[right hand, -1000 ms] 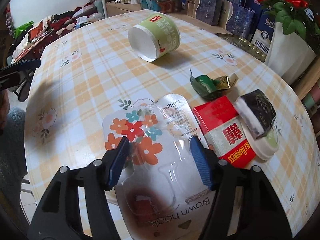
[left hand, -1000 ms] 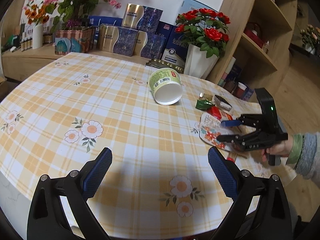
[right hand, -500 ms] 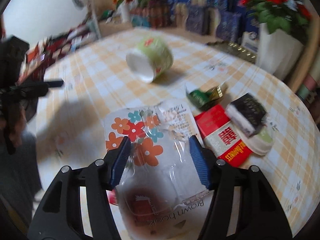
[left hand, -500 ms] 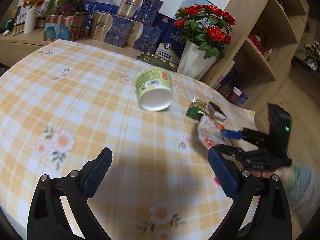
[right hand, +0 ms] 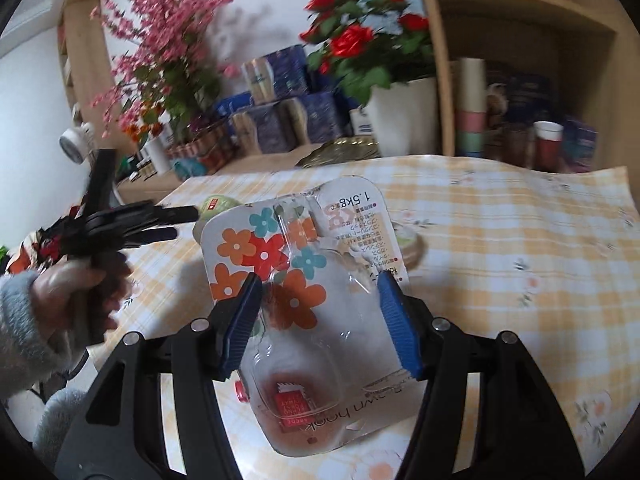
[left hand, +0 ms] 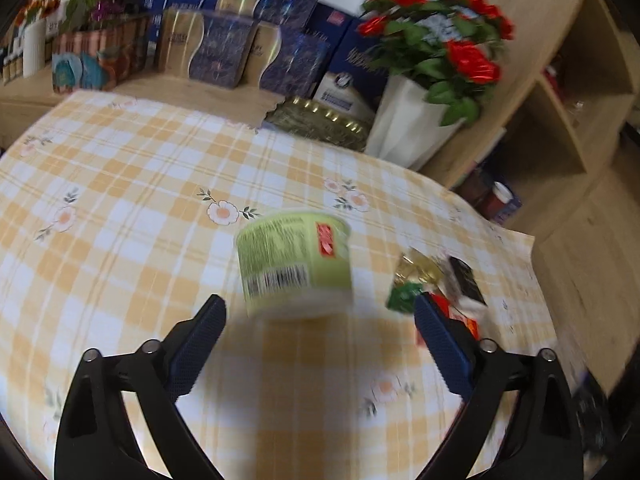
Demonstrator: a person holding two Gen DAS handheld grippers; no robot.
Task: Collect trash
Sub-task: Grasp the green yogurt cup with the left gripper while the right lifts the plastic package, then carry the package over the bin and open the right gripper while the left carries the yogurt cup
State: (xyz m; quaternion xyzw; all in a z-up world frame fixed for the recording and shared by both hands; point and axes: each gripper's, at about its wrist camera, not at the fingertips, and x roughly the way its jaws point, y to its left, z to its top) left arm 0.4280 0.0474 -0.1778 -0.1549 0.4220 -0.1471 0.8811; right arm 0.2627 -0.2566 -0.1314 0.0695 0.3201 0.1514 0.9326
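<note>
A green paper cup lies on its side on the yellow checked tablecloth. My left gripper is right behind it. Its jaws are wide and closing, with the cup's near end just between the tips, untouched. My right gripper is shut on a clear plastic blister pack printed with flowers and holds it tilted above the table. To the right of the cup lie a green and gold wrapper, a black packet and a red box.
A white vase of red roses and stacked gift boxes stand at the table's far edge. A wooden shelf unit rises on the right. A hand in a grey sleeve holds the left gripper.
My left gripper has moved in over the table until the cup sits at its fingertips. My right gripper has lifted the blister pack off the table and rolled level.
</note>
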